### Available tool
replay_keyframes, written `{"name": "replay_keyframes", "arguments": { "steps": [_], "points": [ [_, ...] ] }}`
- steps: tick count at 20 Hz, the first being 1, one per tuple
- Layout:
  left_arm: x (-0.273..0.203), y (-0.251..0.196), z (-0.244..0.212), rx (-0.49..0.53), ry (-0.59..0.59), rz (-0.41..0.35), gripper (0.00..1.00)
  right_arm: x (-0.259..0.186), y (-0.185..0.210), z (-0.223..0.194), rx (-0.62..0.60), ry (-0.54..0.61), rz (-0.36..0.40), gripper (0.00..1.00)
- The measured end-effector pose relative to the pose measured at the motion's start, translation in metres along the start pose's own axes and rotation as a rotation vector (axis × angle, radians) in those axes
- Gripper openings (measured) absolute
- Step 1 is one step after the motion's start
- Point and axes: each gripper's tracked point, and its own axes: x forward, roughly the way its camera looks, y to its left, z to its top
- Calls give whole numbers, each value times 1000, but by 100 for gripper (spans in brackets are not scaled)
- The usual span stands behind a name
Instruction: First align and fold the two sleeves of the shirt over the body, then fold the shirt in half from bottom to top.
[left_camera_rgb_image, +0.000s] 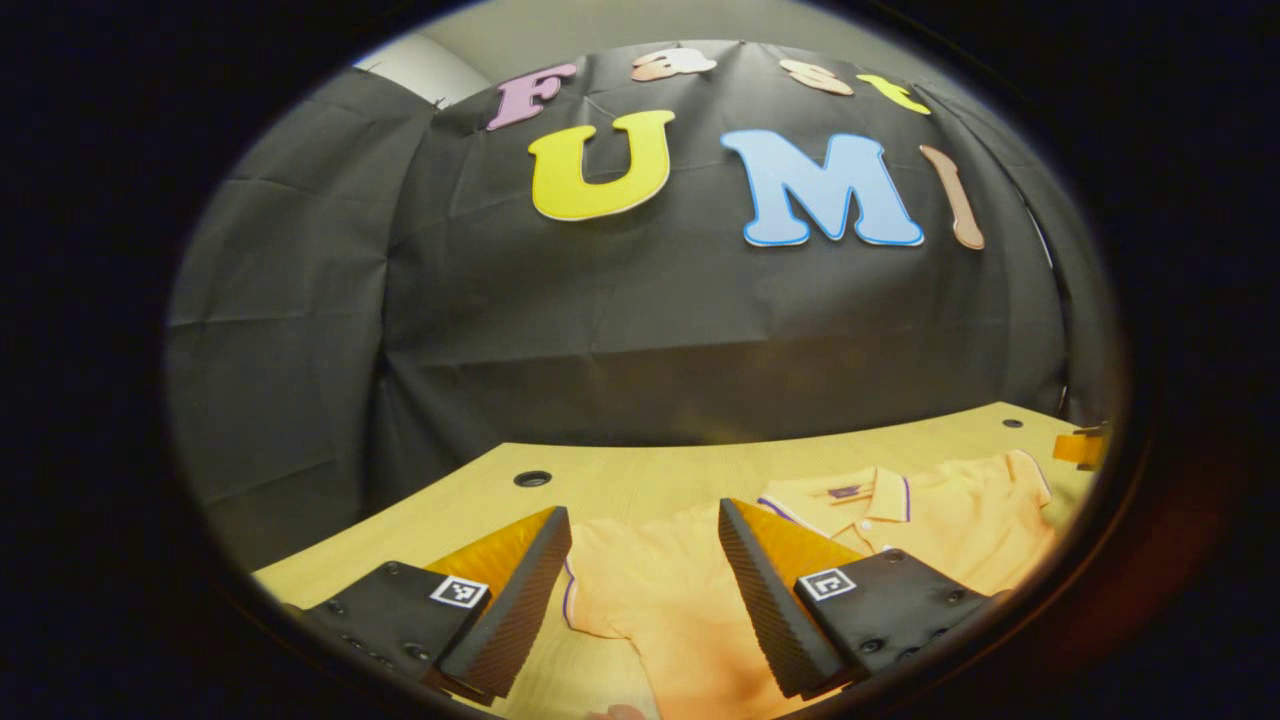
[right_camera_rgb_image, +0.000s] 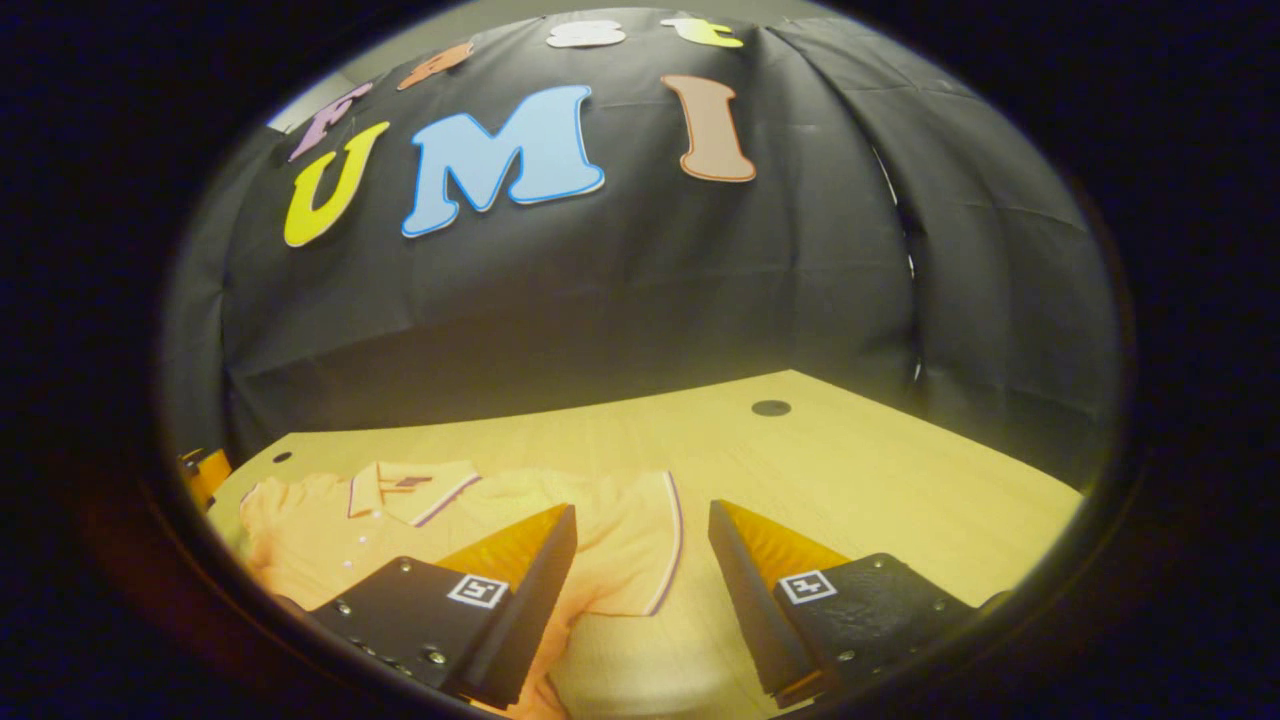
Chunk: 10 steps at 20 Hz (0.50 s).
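Orange shirt (left_camera_rgb_image: 690, 600) lay flat on the wooden table (right_camera_rgb_image: 860, 470), sleeves spread and unfolded, with left gripper (left_camera_rgb_image: 645, 590) and right gripper (right_camera_rgb_image: 640, 590) both gaping empty above a sleeve — every fold remained ahead.

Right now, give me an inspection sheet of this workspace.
Surface: wooden table with round holes.
Job's things: orange shirt lying flat, collar toward the wall; both sleeves still spread out, left sleeve, right sleeve.
Clutter: nothing seen.
Grippers: left gripper open above the left sleeve; right gripper open above the right sleeve.
Cables: nothing seen.
Surroundings: black cloth wall.
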Motion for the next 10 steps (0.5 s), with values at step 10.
{"name": "replay_keyframes", "arguments": {
  "steps": [10],
  "points": [
    [2, 1, -6, 10, 9, 5, 97, 17, -16, -33, 4, 184, -59, 81]
  ]
}}
